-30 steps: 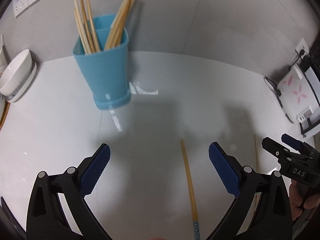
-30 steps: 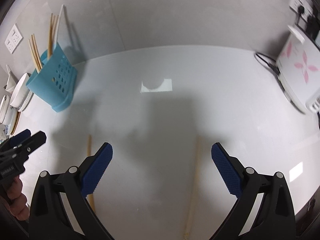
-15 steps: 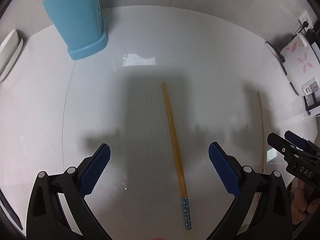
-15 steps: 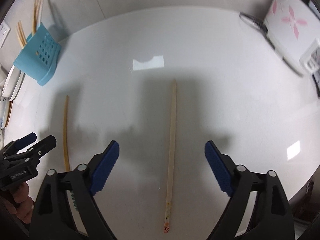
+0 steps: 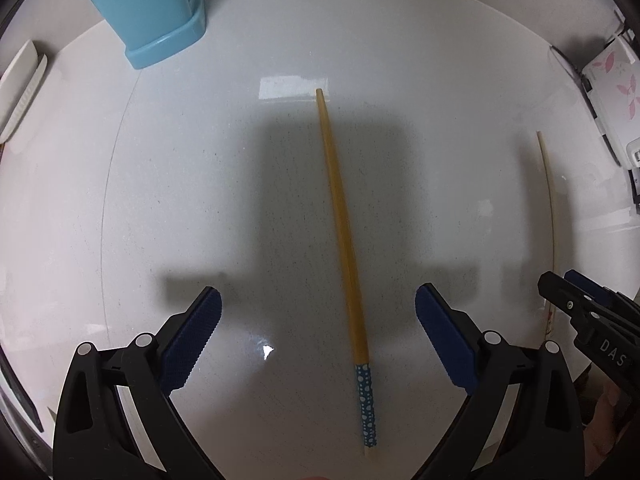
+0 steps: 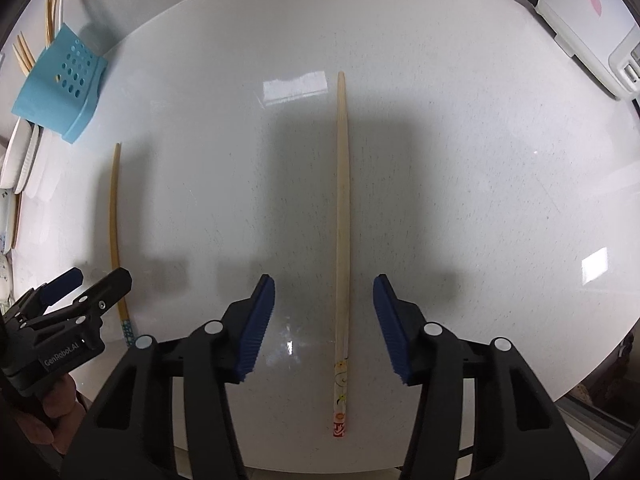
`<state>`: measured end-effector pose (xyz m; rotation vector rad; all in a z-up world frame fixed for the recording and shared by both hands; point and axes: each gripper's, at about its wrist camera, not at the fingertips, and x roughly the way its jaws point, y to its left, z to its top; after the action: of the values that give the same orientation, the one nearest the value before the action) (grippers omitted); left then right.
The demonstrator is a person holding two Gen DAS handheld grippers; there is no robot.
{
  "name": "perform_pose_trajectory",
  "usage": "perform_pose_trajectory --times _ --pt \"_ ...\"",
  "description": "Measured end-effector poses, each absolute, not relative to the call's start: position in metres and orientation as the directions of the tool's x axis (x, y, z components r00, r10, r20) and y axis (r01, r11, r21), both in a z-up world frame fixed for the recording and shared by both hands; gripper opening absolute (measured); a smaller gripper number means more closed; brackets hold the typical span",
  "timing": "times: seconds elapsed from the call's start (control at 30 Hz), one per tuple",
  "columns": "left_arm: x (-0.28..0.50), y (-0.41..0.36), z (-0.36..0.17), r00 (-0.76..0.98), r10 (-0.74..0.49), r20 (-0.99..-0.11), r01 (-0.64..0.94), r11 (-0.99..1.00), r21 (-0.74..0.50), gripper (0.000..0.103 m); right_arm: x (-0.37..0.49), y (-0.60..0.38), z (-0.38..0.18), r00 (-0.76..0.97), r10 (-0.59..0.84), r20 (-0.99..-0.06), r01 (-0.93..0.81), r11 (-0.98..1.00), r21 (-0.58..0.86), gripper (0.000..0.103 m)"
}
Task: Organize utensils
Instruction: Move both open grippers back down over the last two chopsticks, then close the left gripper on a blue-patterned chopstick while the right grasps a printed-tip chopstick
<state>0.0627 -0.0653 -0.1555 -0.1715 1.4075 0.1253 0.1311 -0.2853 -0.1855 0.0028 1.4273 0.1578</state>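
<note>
A yellow chopstick with a blue dotted end (image 5: pixel 340 216) lies on the white table, between the wide-apart pads of my open left gripper (image 5: pixel 316 336), which hangs above it. A pale chopstick with a red-and-yellow patterned end (image 6: pixel 342 240) lies between the pads of my right gripper (image 6: pixel 324 320); its jaws are closing and do not touch the stick. The blue utensil holder (image 5: pixel 152 12) stands at the far left and holds several chopsticks (image 6: pixel 50 4). Each view shows the other gripper and the other chopstick at its edge.
White dishes (image 6: pixel 20 156) are stacked at the table's left edge beside the holder. A white appliance with pink flowers (image 6: pixel 580 12) and its cable sit at the far right. The table's front edge runs just below both grippers.
Both grippers have sunk toward the table and tipped downward, so each chopstick now lies centred between its pads. The right gripper's jaws have narrowed; the left jaws stayed wide.
</note>
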Motion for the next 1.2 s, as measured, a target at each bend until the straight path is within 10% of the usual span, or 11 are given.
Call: perform_pose_trajectory --times 0.47,0.7,1.2 --pt "0.065 -0.08 -0.159 0.106 0.034 -0.994 -0.218 0.976 0.01 0.065 0.136 -0.273 -0.19 0.134 0.06 -0.989 -0.133 0.99 0.042 0.019" --pt "0.064 -0.082 -0.154 0.108 0.025 -0.994 -0.237 0.972 -0.001 0.008 0.135 -0.272 -0.191 0.126 0.044 -0.991 -0.144 0.989 0.026 0.006" --pt "0.04 -0.049 -0.135 0.154 -0.032 -0.987 -0.251 0.965 -0.071 0.007 0.136 -0.257 -0.178 0.177 0.093 -0.98 -0.189 0.98 0.059 0.006"
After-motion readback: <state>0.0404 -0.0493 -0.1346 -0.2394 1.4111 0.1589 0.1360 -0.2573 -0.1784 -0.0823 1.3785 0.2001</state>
